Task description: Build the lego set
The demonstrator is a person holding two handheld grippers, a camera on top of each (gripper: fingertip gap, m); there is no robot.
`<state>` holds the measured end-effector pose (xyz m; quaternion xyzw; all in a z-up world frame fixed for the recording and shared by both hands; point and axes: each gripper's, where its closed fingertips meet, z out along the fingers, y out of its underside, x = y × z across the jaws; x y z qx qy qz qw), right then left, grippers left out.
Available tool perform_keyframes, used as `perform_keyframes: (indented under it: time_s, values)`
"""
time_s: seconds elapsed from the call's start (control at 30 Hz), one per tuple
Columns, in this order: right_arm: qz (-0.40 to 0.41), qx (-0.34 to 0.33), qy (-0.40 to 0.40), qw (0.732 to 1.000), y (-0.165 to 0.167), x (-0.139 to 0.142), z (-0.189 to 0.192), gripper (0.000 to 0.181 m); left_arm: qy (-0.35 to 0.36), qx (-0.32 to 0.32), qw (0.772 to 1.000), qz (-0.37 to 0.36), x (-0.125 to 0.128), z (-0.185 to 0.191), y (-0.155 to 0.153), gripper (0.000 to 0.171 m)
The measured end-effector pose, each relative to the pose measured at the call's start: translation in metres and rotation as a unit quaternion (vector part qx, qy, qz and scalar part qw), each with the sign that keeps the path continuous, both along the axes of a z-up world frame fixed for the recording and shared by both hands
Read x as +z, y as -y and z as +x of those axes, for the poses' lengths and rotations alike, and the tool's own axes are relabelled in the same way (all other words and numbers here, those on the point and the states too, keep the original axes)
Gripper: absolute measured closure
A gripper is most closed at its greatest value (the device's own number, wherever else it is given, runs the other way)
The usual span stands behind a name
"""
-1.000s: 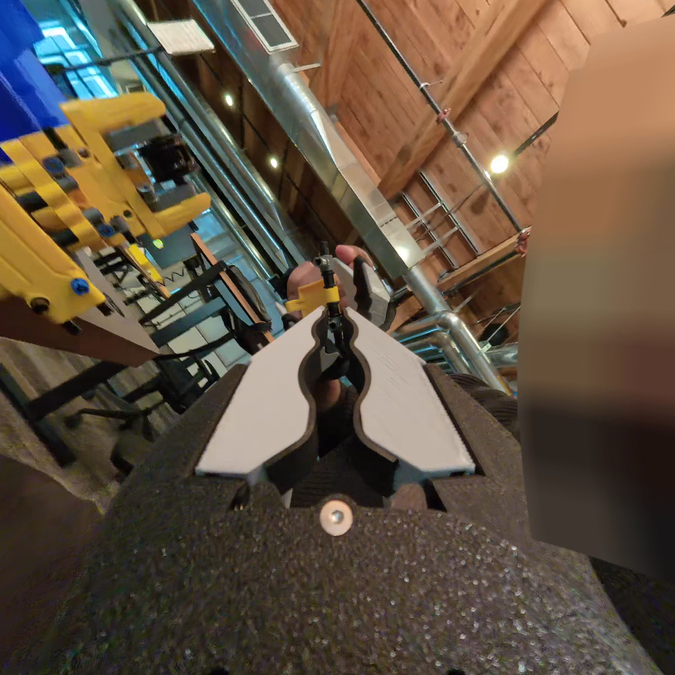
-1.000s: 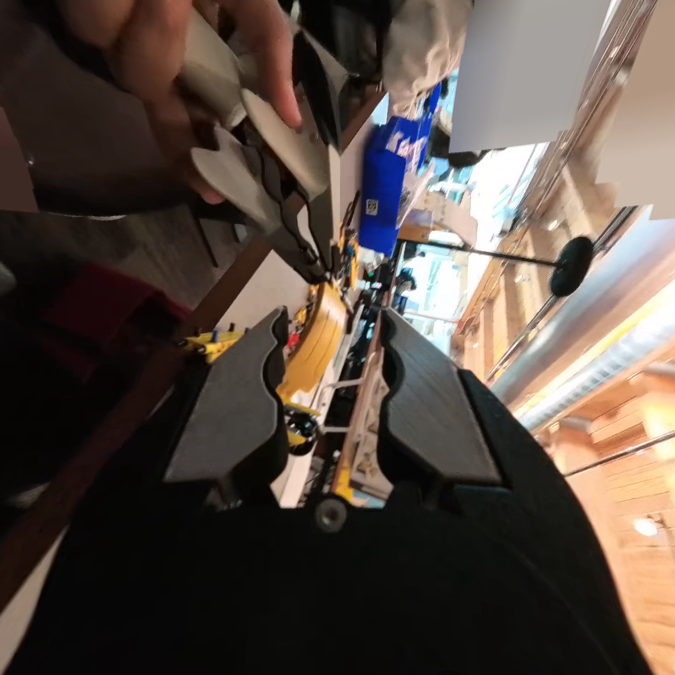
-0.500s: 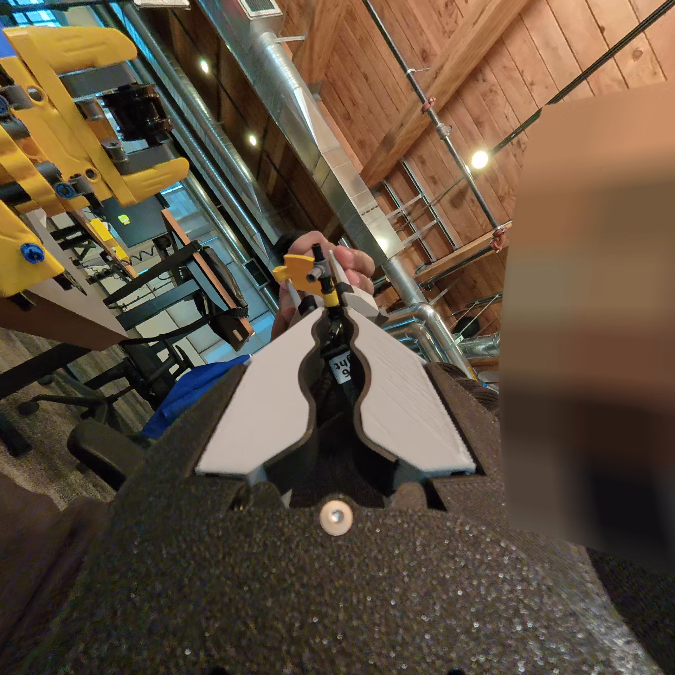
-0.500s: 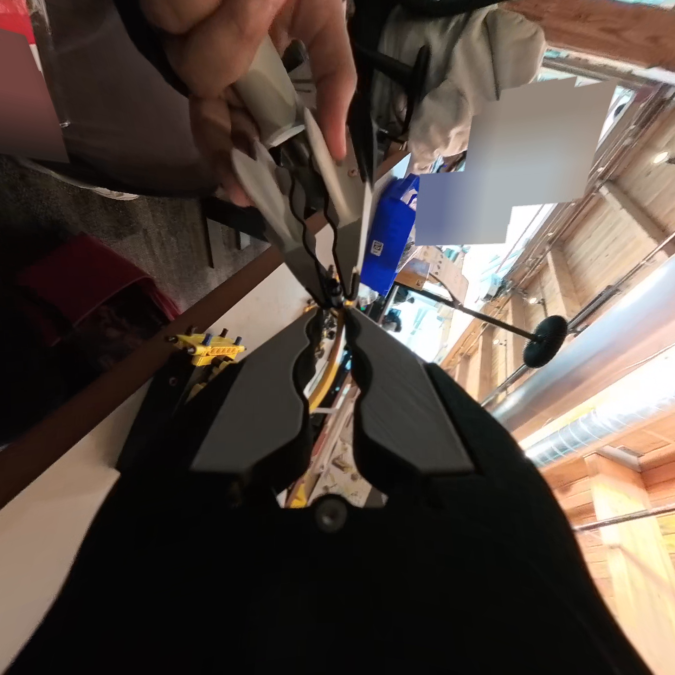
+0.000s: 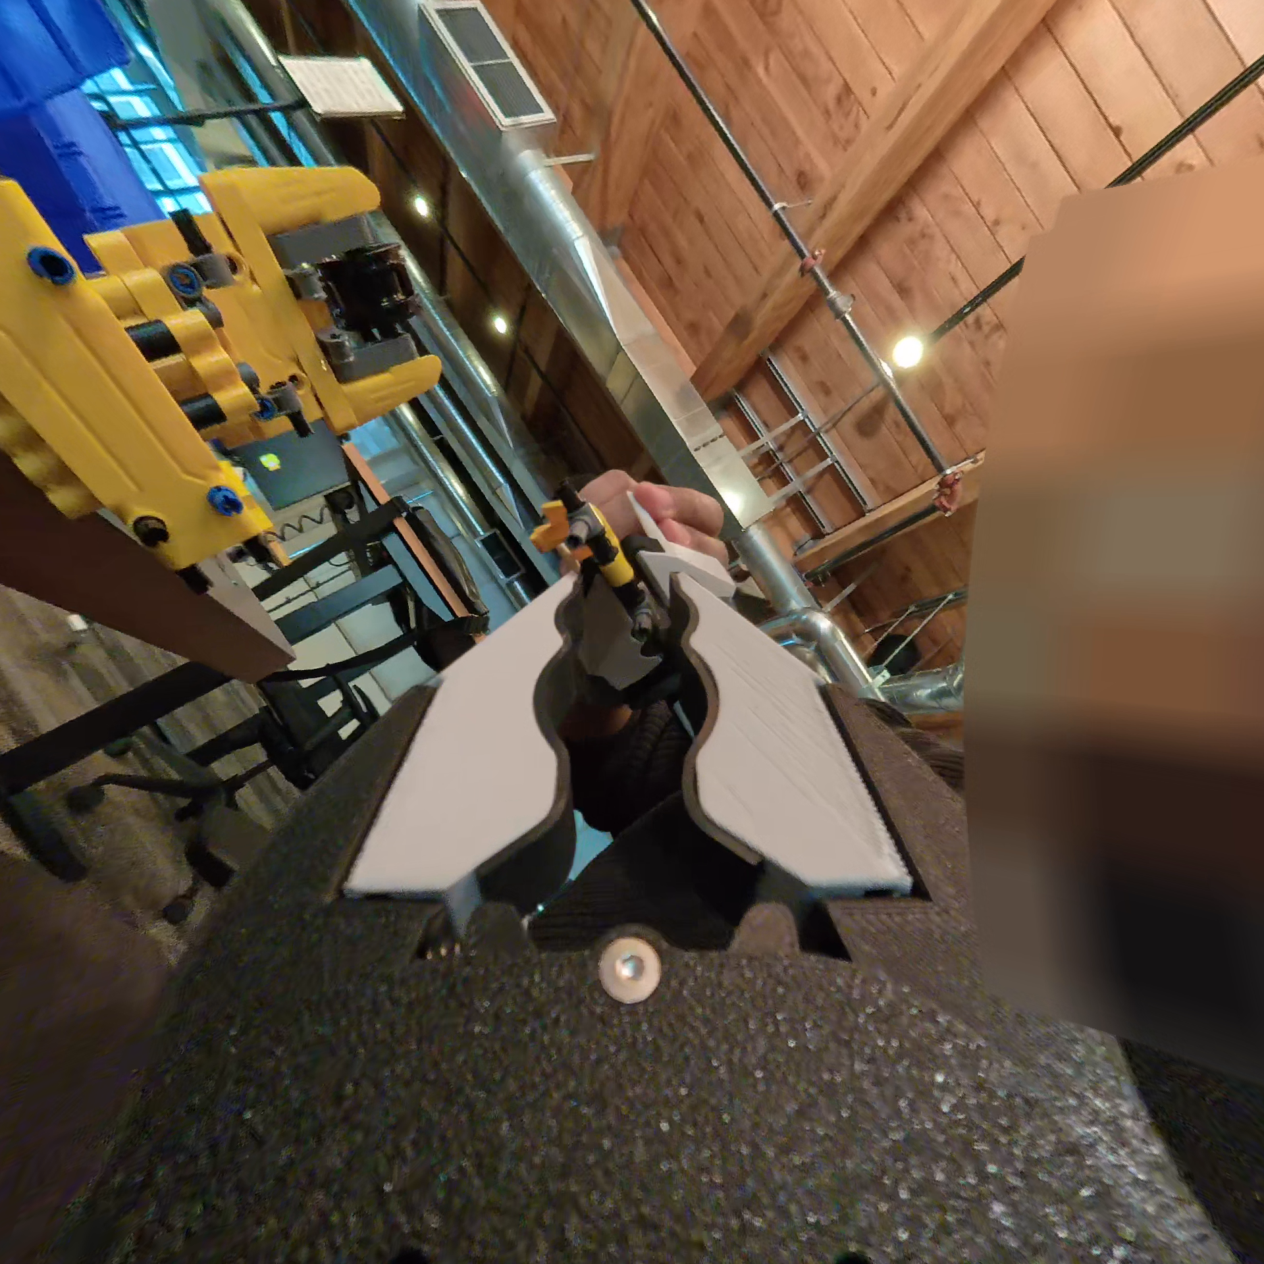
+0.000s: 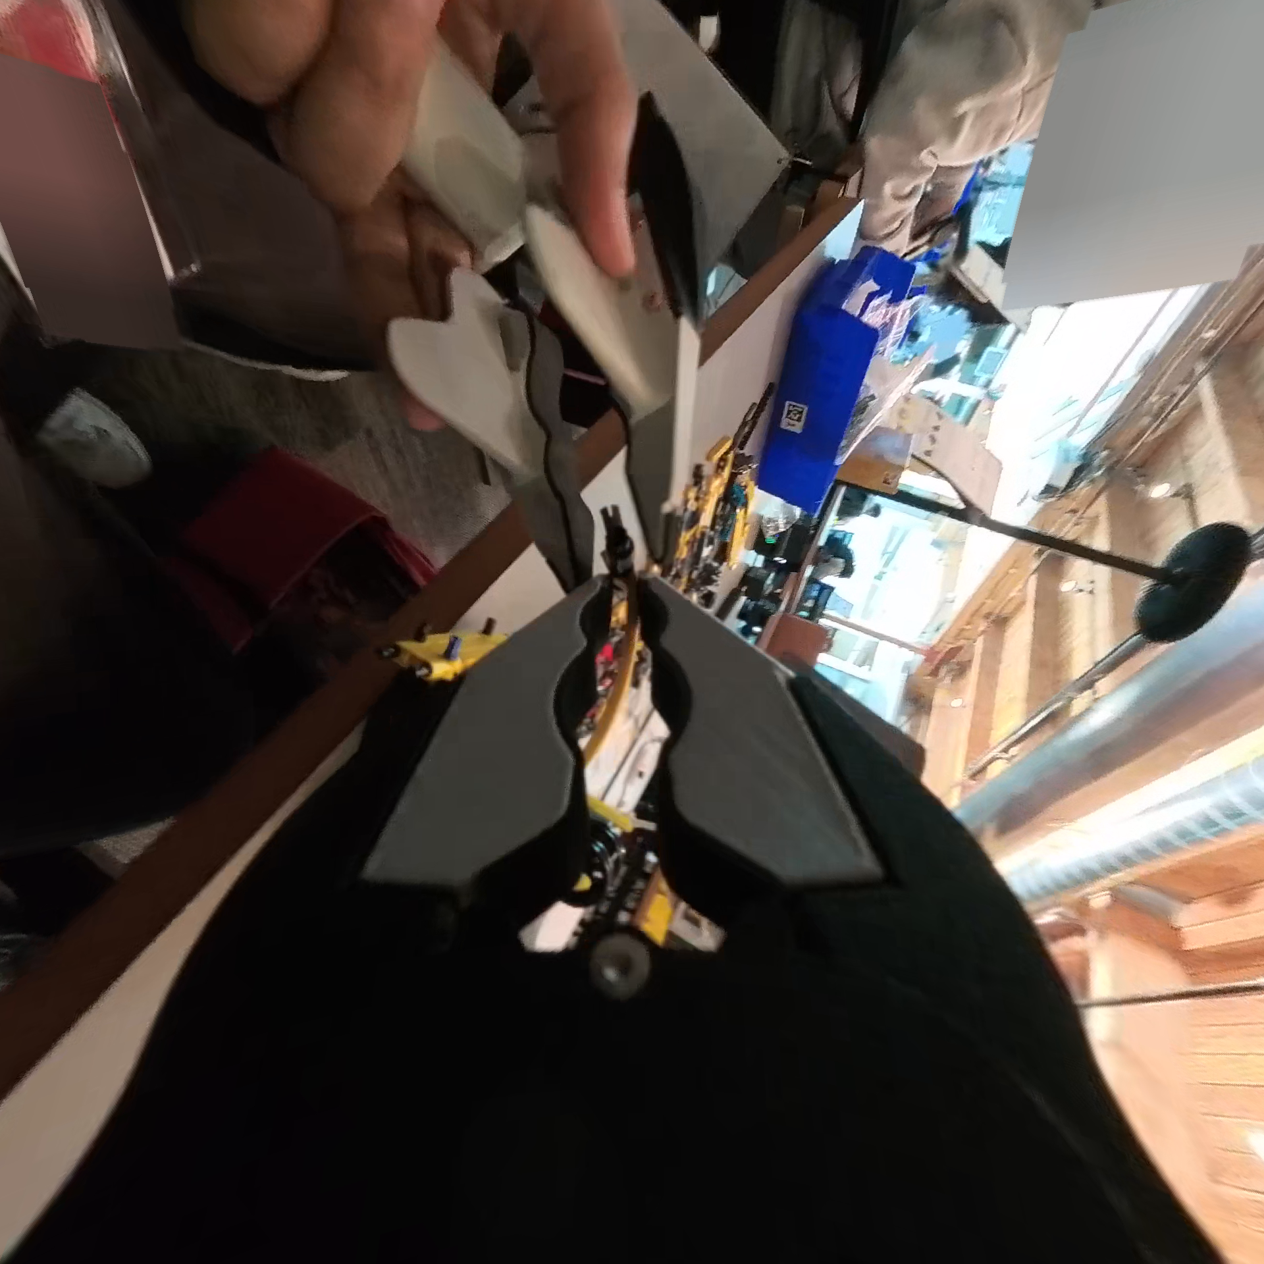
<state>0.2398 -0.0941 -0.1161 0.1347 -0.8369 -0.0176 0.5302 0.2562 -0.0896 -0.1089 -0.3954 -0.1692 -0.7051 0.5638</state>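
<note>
A small yellow and black toy-brick piece (image 5: 594, 548), a thin black axle with a yellow connector, sits in mid-air between the tips of two handheld grippers. The right gripper (image 6: 624, 589), with dark grey fingers, is clamped on the piece near its tip; the black axle end pokes out beyond the fingertips. The left gripper (image 5: 621, 602), with white fingers, has its fingers spread apart, one on each side of the piece, and does not grip it.

In the left wrist view, a person's hand (image 5: 656, 503) shows behind the piece, holding the right gripper. To the left, a large yellow toy-brick model (image 5: 157, 356) rests on the brown-edged table (image 5: 137, 602), with a blue box (image 5: 48, 116) above it. Wooden ceiling boards and a silver duct (image 5: 581, 246) fill the background.

Only the right wrist view shows the white table top (image 6: 89, 1067), a small yellow brick assembly (image 6: 444, 650) near its edge, and a red object (image 6: 287, 540) on the floor. The blue box's contents cannot be seen.
</note>
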Motion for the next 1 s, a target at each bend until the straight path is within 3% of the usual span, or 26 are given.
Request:
perform_keyframes:
  time_s: [0.2,0.47,0.93,1.0]
  values:
    - [-0.106,-0.054,0.052,0.992,-0.003,-0.002,0.0,0.172,-0.046,0.02,0.998,-0.022,-0.007,0.003,-0.004,0.159]
    - [-0.262,-0.113,0.133,0.949,-0.009,0.001,0.008,0.168,-0.037,0.002,0.999,-0.007,-0.005,0.011,-0.004,0.16]
    - [-0.155,-0.066,0.063,0.984,-0.01,0.001,0.009,0.177,0.007,0.016,1.0,0.0,-0.003,0.0,-0.003,0.158]
    - [-0.136,-0.061,0.053,0.987,-0.01,0.001,0.01,0.176,0.023,0.016,1.0,-0.001,-0.006,-0.006,-0.003,0.166]
